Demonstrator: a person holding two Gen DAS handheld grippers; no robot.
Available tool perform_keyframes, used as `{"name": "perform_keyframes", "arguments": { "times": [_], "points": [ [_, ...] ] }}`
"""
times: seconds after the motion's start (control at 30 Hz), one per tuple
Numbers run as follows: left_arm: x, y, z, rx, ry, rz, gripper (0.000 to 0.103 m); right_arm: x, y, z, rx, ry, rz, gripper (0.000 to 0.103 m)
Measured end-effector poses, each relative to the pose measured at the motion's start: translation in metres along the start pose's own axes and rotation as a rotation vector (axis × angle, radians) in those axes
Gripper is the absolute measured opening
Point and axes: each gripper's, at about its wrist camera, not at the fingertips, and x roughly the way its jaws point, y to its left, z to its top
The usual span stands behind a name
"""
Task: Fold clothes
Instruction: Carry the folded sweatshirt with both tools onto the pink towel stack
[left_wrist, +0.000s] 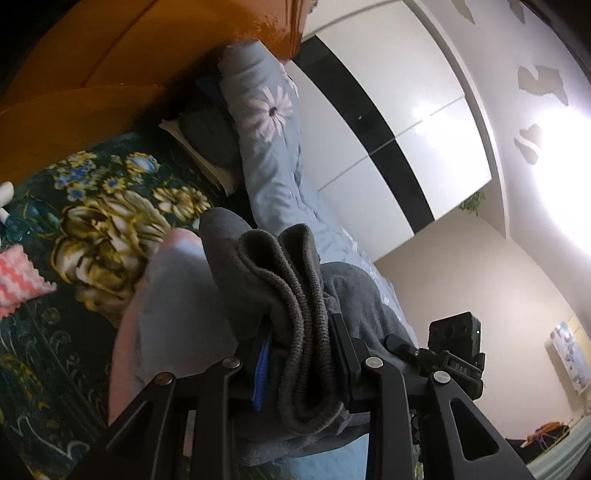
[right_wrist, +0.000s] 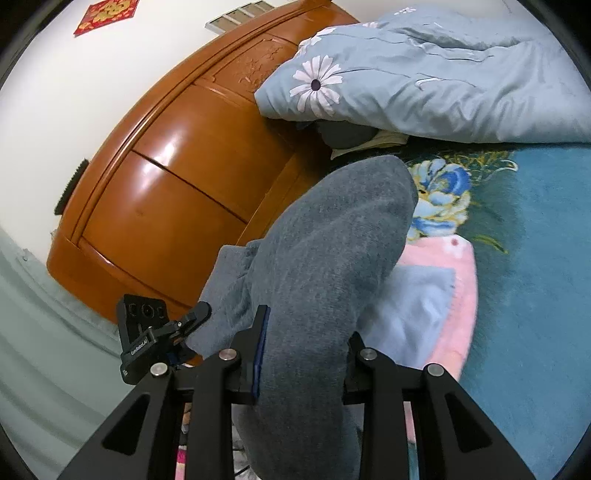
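While two grippers' jaws clamp one grey garment (left_wrist: 295, 295), one pink cloth (right_wrist: 454, 295) lies beneath.

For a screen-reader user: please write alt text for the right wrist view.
The right claw grips a bunched grey garment above a floral bedspread. Beyond lie a pink-and-blue cloth, a light-blue quilt and an orange wooden headboard.

My left wrist camera sits tilted, close behind its fingers, facing along the bed toward the white wardrobe (left_wrist: 402, 122). My right one looks toward the wooden headboard (right_wrist: 177, 177). Both share the flowered duvet (left_wrist: 269, 147) (right_wrist: 424, 81) (and the floral blanket (left_wrist: 92, 221) (right_wrist: 524, 240)).
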Motion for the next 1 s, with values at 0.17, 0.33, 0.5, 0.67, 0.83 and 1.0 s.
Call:
{"name": "perform_keyframes", "arguments": {
  "times": [0.17, 0.33, 0.5, 0.67, 0.83, 1.0],
  "points": [
    [0.012, 0.025, 0.005, -0.041, -0.007, 0.043, 0.032, 0.027, -0.008, 0.004, -0.005, 0.003, 0.009, 0.030],
    [0.024, 0.050, 0.000, -0.095, 0.027, 0.108, 0.031, 0.041, -0.033, -0.002, 0.012, 0.021, -0.021, 0.032],
    [0.034, 0.064, -0.006, -0.124, 0.064, 0.147, 0.033, 0.052, -0.066, -0.013, 0.067, 0.045, -0.072, 0.032],
    [0.033, 0.062, -0.009, -0.105, 0.069, 0.170, 0.034, 0.061, -0.079, -0.021, 0.076, 0.056, -0.101, 0.035],
    [0.022, 0.047, -0.009, -0.043, 0.027, 0.179, 0.038, 0.050, -0.065, -0.015, 0.031, 0.072, -0.116, 0.037],
    [0.008, 0.026, -0.007, 0.057, -0.040, 0.207, 0.039, 0.030, -0.040, -0.011, -0.150, 0.105, -0.217, 0.037]
  ]
}}
